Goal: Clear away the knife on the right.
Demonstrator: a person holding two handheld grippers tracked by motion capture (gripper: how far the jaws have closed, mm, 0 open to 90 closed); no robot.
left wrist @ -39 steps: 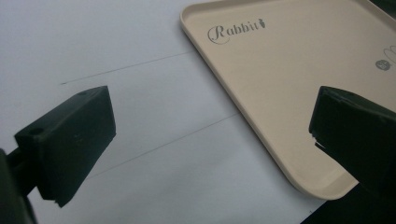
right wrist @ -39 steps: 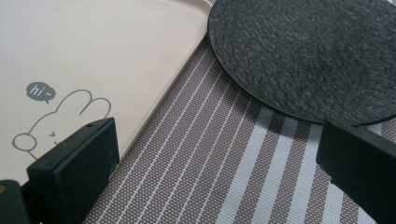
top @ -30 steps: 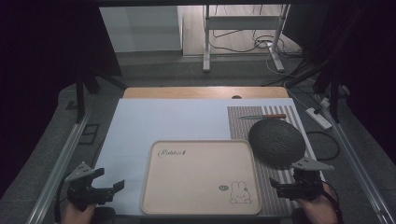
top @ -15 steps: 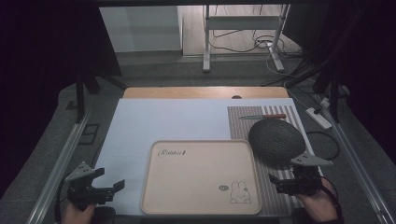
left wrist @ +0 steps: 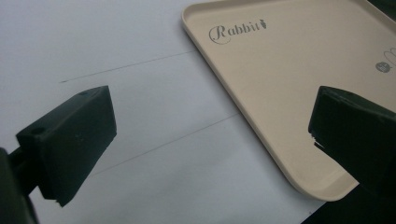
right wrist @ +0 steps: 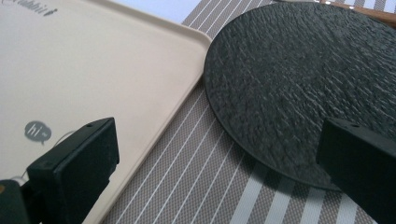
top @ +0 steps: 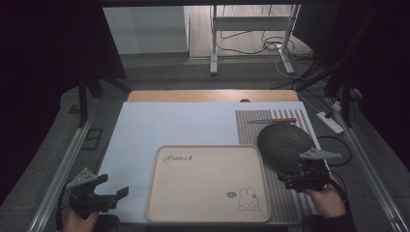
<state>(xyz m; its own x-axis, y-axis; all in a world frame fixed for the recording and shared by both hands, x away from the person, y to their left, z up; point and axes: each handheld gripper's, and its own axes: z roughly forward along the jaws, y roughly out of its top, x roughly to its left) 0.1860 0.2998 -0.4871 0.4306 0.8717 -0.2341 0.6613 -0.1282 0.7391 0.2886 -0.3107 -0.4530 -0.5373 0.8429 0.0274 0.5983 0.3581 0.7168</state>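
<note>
A beige tray [top: 208, 181] printed with "Rabbit" and a bunny lies at the table's near middle, also seen in the left gripper view [left wrist: 299, 79] and the right gripper view [right wrist: 84, 79]. A round black textured plate [top: 283, 145] [right wrist: 303, 84] rests on a striped grey mat [top: 285, 193] to the tray's right. My right gripper [top: 295, 181] [right wrist: 224, 172] hovers open at the plate's near edge, jaws wide apart. My left gripper [top: 113, 195] [left wrist: 210, 140] is open over the white surface, left of the tray's near left corner.
A knife with a brown handle [top: 273, 121] lies at the far end of the striped mat [right wrist: 196, 177]. A pale blue-white sheet [top: 159, 128] covers the table. Metal rails [top: 63, 169] run along both sides, and cables lie on the floor beyond.
My right gripper has moved a little forward and left, closer to the plate's near edge. The left gripper has barely shifted.
</note>
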